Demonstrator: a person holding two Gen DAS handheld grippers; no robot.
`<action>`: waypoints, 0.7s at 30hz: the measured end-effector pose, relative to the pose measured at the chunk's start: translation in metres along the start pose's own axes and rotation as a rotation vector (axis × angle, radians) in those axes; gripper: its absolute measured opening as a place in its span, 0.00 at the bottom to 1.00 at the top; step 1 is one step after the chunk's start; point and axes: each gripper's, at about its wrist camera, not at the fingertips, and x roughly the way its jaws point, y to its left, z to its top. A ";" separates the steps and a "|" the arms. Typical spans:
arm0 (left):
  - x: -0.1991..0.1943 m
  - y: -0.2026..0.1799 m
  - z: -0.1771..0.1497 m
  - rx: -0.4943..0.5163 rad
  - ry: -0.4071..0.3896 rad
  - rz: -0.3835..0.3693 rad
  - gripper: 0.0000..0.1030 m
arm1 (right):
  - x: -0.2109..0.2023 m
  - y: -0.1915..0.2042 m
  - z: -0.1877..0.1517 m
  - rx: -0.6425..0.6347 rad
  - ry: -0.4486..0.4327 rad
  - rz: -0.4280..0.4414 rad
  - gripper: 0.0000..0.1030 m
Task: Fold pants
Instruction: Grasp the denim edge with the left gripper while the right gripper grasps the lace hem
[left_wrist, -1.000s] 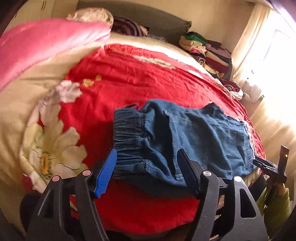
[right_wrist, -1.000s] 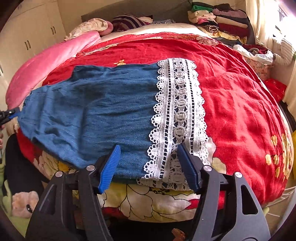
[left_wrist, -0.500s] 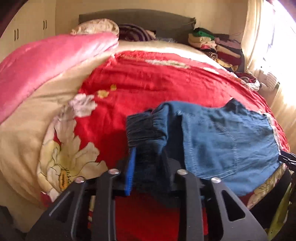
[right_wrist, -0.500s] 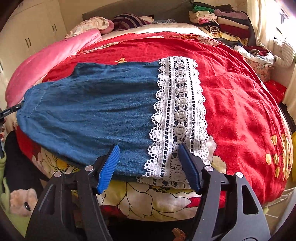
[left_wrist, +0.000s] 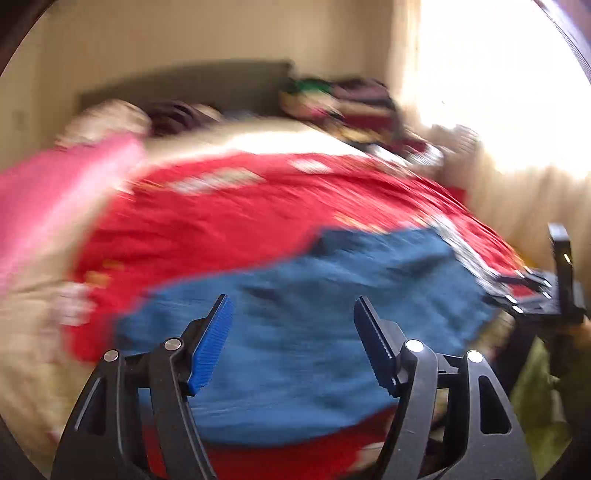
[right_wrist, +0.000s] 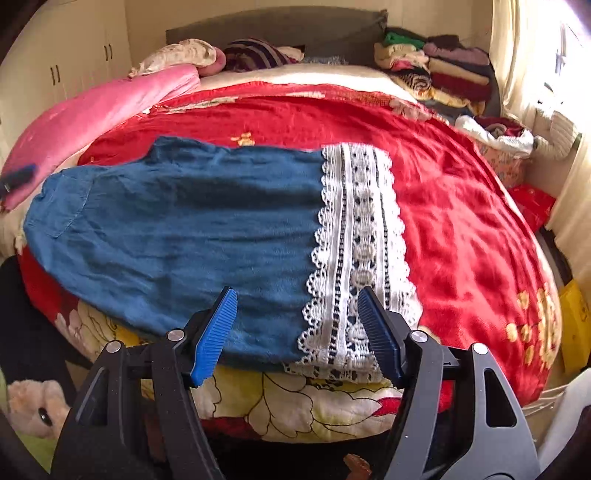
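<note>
The blue denim pants (right_wrist: 177, 229) lie flat across the red bedspread (right_wrist: 461, 221), with a white lace hem band (right_wrist: 358, 251) at their right end. My right gripper (right_wrist: 297, 328) is open and empty, hovering just in front of the lace hem near the bed's front edge. The left wrist view is motion-blurred: the pants (left_wrist: 314, 332) spread ahead of my left gripper (left_wrist: 291, 343), which is open and empty above their near end. The right gripper (left_wrist: 546, 295) shows at that view's right edge.
A pink quilt (right_wrist: 92, 122) lies along the left side of the bed. Folded clothes (right_wrist: 443, 74) are stacked at the back right by the headboard (right_wrist: 277, 26). A bright curtained window (right_wrist: 546, 55) is on the right. A plush toy (right_wrist: 29, 410) sits low on the left.
My left gripper was shut on the waistband half a second ago; it has let go, opened and pulled back fast. The pants now lie flatter. The right gripper stayed open in place.
</note>
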 end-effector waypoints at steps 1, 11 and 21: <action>0.013 -0.008 -0.002 0.013 0.028 -0.025 0.65 | 0.000 0.001 0.001 -0.006 -0.001 0.002 0.59; 0.071 -0.019 -0.039 0.041 0.217 -0.070 0.65 | 0.020 -0.011 -0.011 0.036 0.093 0.037 0.62; 0.068 -0.004 0.041 -0.024 0.106 -0.109 0.67 | -0.008 -0.062 0.044 0.160 -0.081 0.102 0.62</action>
